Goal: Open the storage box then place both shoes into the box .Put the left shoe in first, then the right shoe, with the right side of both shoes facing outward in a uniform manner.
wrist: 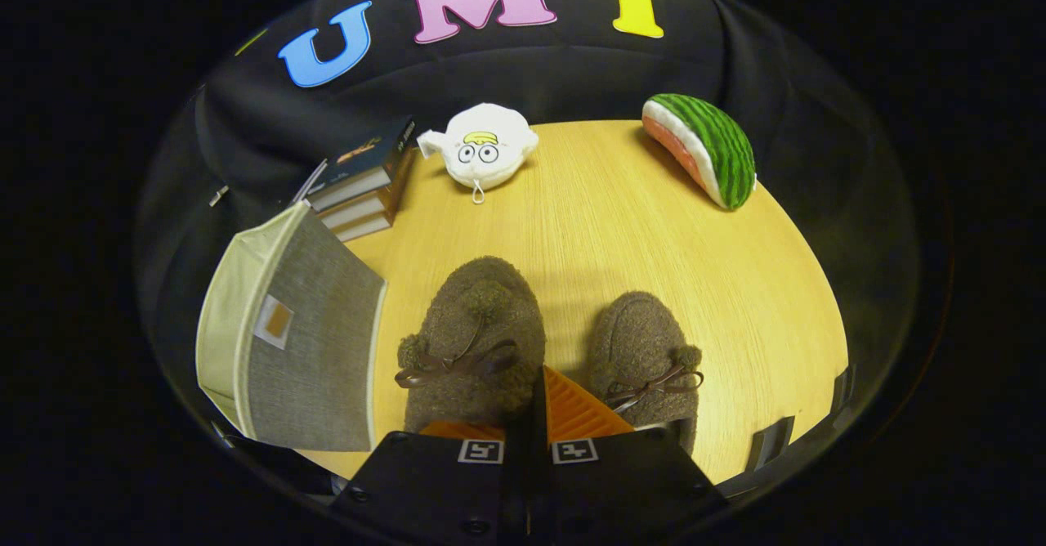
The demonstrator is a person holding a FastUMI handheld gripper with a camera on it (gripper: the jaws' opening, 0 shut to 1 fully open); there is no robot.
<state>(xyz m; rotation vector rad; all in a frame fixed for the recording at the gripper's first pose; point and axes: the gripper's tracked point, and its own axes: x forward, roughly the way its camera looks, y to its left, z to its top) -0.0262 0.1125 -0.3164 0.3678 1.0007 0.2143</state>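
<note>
A: Gripper view first: the hand-held gripper (527,415) sits low over the near edge of the bench (621,203), its two fingers drawn together with hardly a gap and nothing caught between them.

B: So it's clenched on air. Where are the shoes?

A: Two fuzzy brown slippers with bows lie just ahead of the fingers, toes pointing away. The left shoe (474,342) is slightly to the left of the fingertips, the right shoe (645,358) just to the right, close beside each other but apart.

B: And the storage box?

A: The storage box (302,333), grey fabric with a pale trim, stands to the left of the left shoe, near it. I can't tell whether its lid or flap is open from this angle.

B: Which step, then?

A: I judge it's the very start: both shoes are out on the bench, so opening the box comes first. The next move calls for swinging left and parting the fingers to catch the box's edge.

B: Anything in the way?

A: A stack of books (364,182) sits right behind the box; a white plush toy (486,154) and a watermelon plush (703,158) lie far beyond, well clear.
</note>
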